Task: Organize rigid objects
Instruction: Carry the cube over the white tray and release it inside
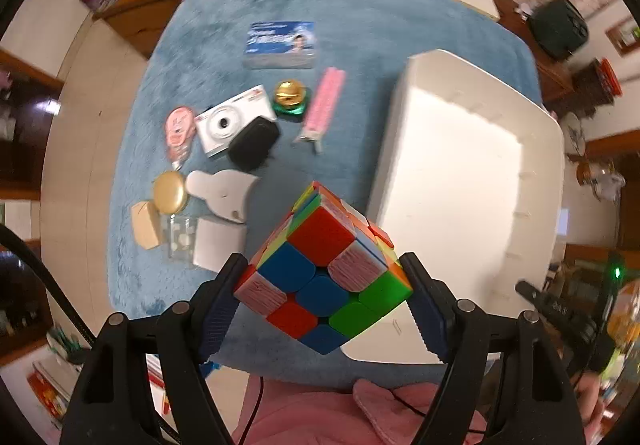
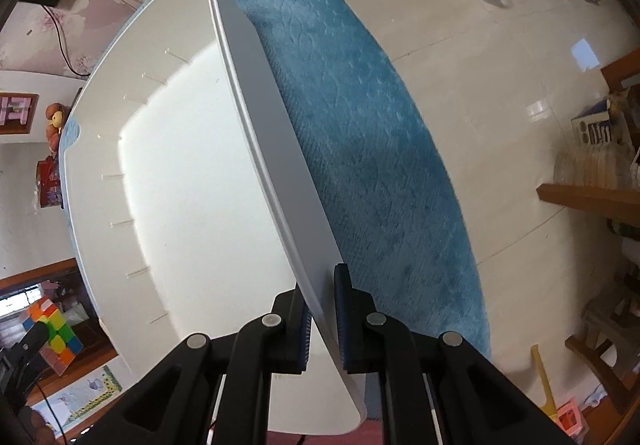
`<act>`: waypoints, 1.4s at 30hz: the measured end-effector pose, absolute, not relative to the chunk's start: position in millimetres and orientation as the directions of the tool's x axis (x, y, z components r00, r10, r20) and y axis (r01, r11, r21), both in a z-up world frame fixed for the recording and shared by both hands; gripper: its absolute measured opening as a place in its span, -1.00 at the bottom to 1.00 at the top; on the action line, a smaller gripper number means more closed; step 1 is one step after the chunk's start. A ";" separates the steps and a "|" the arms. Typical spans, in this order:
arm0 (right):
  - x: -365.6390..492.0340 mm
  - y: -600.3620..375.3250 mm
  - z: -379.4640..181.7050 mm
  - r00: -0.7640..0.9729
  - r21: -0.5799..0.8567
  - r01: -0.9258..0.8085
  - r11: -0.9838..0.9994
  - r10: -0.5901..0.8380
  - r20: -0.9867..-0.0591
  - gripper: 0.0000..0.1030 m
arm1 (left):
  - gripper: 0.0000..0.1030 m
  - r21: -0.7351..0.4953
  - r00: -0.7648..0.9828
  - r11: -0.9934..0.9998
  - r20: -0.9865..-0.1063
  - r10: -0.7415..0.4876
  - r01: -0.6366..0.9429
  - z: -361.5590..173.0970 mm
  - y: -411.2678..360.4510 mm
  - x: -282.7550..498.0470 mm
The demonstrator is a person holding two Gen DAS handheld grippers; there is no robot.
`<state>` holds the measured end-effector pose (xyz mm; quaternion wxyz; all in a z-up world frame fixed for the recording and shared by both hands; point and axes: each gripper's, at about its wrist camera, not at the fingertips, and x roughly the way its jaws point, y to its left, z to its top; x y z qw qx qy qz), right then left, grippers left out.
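**Cube in one tool, bin wall in the other**

Left wrist view first: the left tool [image 1: 324,285] is clamped on a scrambled puzzle cube [image 1: 324,265], one pad on each side, with the cube turned corner-on to the camera and held up off the blue blanket [image 1: 360,25] that covers the table. Below it there's a loose cluster of stuff lying on the blanket — a white compact camera [image 1: 234,119] with a black pouch [image 1: 254,143] touching its lower right corner, a pink oval thing [image 1: 180,133] just left of the camera, a gold bell on a green base [image 1: 290,97], a pink striped stick [image 1: 326,101] next to that, and a blue and white box [image 1: 282,45] further back. Nearer the tool: a round gold compact [image 1: 170,191], a white bear-shaped piece [image 1: 222,191], a tan block [image 1: 146,225], a clear packet [image 1: 180,239] and a small white box [image 1: 218,245]. The big white bin [image 1: 472,173] sits to the right, nothing visible inside. It's a bit blurry overall.

Right wrist view: the right tool [image 2: 322,319] is pinched shut on the bin's near side wall [image 2: 276,149] — one finger inside, one outside. The blanket runs along the bin's right, tiled floor [image 2: 480,85] beyond. The cube shows at the far lower left edge.
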<state>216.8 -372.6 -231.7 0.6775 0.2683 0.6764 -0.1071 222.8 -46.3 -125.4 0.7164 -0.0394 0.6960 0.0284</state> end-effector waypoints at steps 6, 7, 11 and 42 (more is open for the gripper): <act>226.4 -380.7 -227.5 0.087 0.208 0.507 0.836 0.191 -0.978 -0.80 | 0.54 -0.032 0.033 0.999 -0.999 -0.032 0.024 -127.7 -85.8 216.4; 226.9 -381.5 -227.4 0.089 0.208 0.507 0.837 0.189 -0.978 -0.80 | 0.54 -0.036 0.030 0.998 -0.999 -0.038 0.050 -129.0 -94.2 214.9; 227.1 -380.9 -226.9 0.094 0.204 0.502 0.840 0.181 -0.979 -0.80 | 0.54 -0.052 0.020 0.988 -0.998 -0.056 0.147 -134.8 -123.2 212.7; 226.8 -382.9 -223.5 0.096 0.186 0.496 0.848 0.159 -0.983 -0.80 | 0.63 -0.149 0.218 0.903 -0.942 -0.253 0.403 -95.5 -183.7 176.8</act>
